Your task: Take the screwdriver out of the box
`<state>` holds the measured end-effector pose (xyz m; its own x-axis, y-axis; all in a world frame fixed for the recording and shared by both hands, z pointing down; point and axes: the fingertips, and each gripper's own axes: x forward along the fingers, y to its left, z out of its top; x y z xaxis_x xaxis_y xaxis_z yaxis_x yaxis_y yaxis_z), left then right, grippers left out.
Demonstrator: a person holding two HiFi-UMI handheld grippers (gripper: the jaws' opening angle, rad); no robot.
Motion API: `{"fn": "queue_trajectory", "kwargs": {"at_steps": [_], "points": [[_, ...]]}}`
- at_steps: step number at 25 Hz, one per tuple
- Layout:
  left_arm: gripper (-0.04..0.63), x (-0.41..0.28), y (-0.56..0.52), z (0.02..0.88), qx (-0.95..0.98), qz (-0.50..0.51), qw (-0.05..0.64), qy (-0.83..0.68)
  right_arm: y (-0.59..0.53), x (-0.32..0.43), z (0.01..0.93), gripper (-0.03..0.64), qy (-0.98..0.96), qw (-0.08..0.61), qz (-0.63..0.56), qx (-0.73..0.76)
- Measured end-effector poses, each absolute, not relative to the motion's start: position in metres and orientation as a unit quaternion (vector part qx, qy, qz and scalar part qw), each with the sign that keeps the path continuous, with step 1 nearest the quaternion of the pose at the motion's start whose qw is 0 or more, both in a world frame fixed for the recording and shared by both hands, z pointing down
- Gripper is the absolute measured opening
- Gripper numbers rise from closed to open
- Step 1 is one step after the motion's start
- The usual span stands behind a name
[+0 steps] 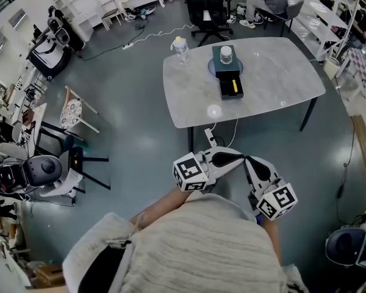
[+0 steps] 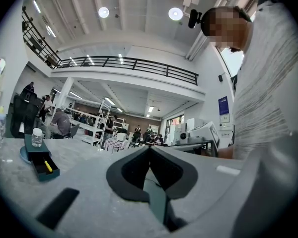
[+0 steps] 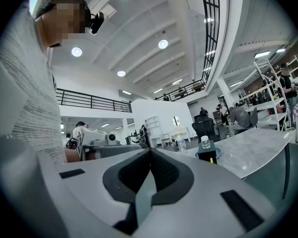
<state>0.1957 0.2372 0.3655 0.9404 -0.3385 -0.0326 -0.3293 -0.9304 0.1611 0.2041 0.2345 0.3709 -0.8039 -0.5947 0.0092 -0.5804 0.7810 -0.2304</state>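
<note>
Two claws, and neither has anything in it: the left claw (image 2: 150, 148) has its tips pressed together with nothing between them, and the right claw (image 3: 150, 150) is pinched shut the same way. In the head view both are tucked in front of the person's chest, well apart from the box (image 1: 230, 84) and on its near side, tips nearly meeting each other. The box sits open on the grey bench (image 1: 274, 81), and the yellow screwdriver (image 1: 234, 85) lies along its inside, untouched. Just beyond the box, on its far side, a small jar (image 1: 226, 54) stands on a teal block, and a bottle (image 1: 181, 49) stands further off to the box's left. By my reading this is the very start of the job, the approach, with the reach into the box not yet begun. The next move, I'd say, calls for closing the gap to the box. One claw then needs to spread its jaws wide enough to straddle the screwdriver and line up across the slim tool, not along it. Then comes the drop into the open box without catching its walls. The right claw looks the handier choice, since its view has the box ahead and slightly right. The other claw may be needed to steady the box, which looks light enough to slide or lift with the tool.
</note>
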Motion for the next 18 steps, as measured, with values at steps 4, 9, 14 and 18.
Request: {"fn": "queue_trajectory", "kwargs": {"at_steps": [4, 9, 14, 18], "points": [[0.015, 0.202, 0.237, 0.369, 0.983, -0.028, 0.081, -0.163, 0.234, 0.211, 0.374, 0.009, 0.94, 0.025, -0.11, -0.321], [0.015, 0.21, 0.233, 0.371, 0.985, -0.023, 0.082, -0.149, 0.231, 0.218, 0.376, 0.009, 0.936, 0.023, -0.109, -0.335], [0.015, 0.208, 0.217, 0.372, 0.986, -0.024, 0.083, -0.142, 0.214, 0.216, 0.377, 0.009, 0.933, 0.021, -0.109, -0.343], [0.015, 0.199, 0.193, 0.378, 0.986, -0.031, 0.092, -0.138, 0.191, 0.207, 0.383, 0.009, 0.93, 0.012, -0.112, -0.35]]}}
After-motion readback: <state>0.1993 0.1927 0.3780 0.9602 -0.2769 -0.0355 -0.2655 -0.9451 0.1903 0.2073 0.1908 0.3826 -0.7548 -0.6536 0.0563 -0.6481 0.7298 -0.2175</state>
